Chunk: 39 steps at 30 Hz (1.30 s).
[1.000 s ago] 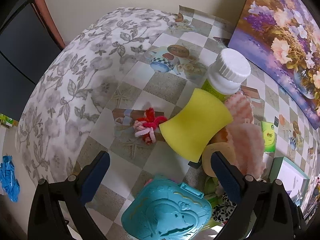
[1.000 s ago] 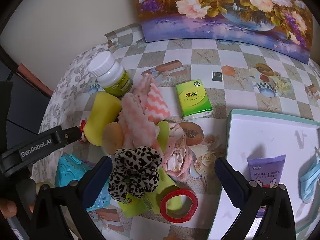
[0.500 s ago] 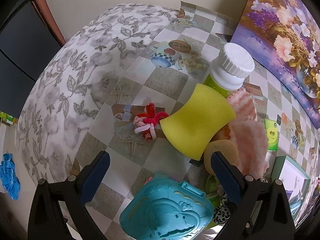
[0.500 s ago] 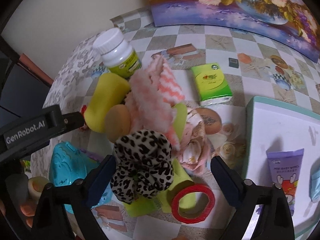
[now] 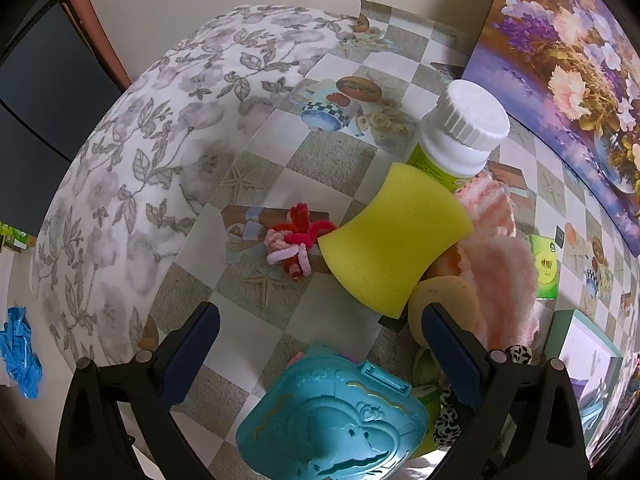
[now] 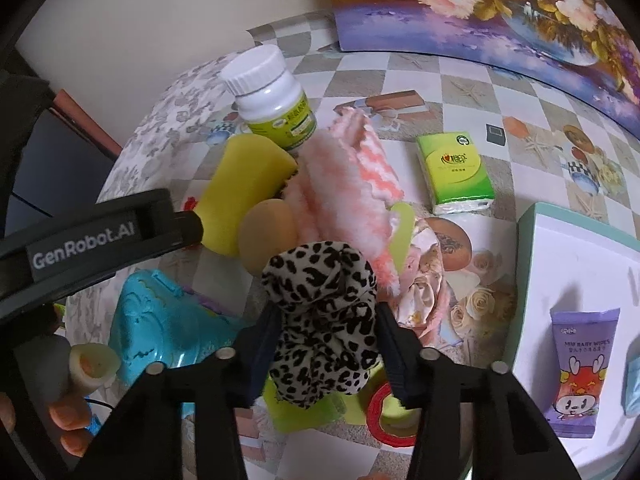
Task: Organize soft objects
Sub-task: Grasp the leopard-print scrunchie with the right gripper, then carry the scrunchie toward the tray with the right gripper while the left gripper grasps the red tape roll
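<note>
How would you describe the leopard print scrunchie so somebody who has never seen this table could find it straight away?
Start at the big flower painting leaning on the wall, then come forward past the white-capped bottle and the fluffy pink cloth to the near end of the pile. There the right gripper, its jaws just closed in, pinches the leopard print scrunchie. It is the only black-and-white spotted fabric there.

Domestic room: worktop (image 6: 460,92) covered with a checked printed oilcloth, a floral painting (image 6: 500,8) leaning on the plain wall, household clutter including tissue pack (image 6: 456,172) and baby wipes (image 6: 580,368).
</note>
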Tool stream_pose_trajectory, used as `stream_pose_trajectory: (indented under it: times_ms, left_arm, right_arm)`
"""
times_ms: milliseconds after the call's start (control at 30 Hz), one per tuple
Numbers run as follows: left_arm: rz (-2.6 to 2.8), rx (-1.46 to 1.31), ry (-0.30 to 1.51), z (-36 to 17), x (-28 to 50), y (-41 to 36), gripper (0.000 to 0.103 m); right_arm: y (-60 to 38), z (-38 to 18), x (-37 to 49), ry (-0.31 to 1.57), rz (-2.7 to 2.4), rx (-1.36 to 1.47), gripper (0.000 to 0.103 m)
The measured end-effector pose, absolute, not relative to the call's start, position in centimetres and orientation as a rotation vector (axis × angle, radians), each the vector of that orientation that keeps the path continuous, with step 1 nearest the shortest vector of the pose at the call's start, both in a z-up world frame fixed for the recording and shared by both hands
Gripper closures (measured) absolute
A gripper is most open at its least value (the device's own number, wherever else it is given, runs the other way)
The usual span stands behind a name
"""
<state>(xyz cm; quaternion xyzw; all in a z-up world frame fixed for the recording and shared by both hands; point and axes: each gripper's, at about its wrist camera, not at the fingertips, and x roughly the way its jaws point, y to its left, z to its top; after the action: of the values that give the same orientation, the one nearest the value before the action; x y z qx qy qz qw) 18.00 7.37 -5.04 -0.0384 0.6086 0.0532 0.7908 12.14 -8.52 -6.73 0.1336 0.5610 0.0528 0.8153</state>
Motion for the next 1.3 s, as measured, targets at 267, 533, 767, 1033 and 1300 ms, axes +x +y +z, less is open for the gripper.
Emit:
stream_pose_trajectory:
  times_ms: [267,533,767,1033,1300]
  left_arm:
    - [0.11,-0.078,1.309,-4.9,17.9,7.2,0.002]
    - [0.104,-0.08,1.307,-4.8,17.8,7.2,0.002]
    - [0.1,-0.077,1.304,-4.6,17.8,6.9,0.002]
    - [0.097,-0.074,1.298,-4.4,17.7,6.8,0.002]
    - [0.086,-0.07,1.293,-4.2,17.7,6.5,0.002]
  right_arm:
    - [-9.1,-6.5,11.9,1.192,0.127,0.318,0.062]
    - [-9.6,-6.0,11.6,1.186,0.139,0.341,0.068]
    - [-10.1,-5.9,11.5,1.185,0.147,0.354,0.076]
    - [-10.8,-5.2,11.1,1.162,0.149,0.372,0.079]
    - [-12.2,-3.7,10.7,1.121,0.14,0.399,0.08]
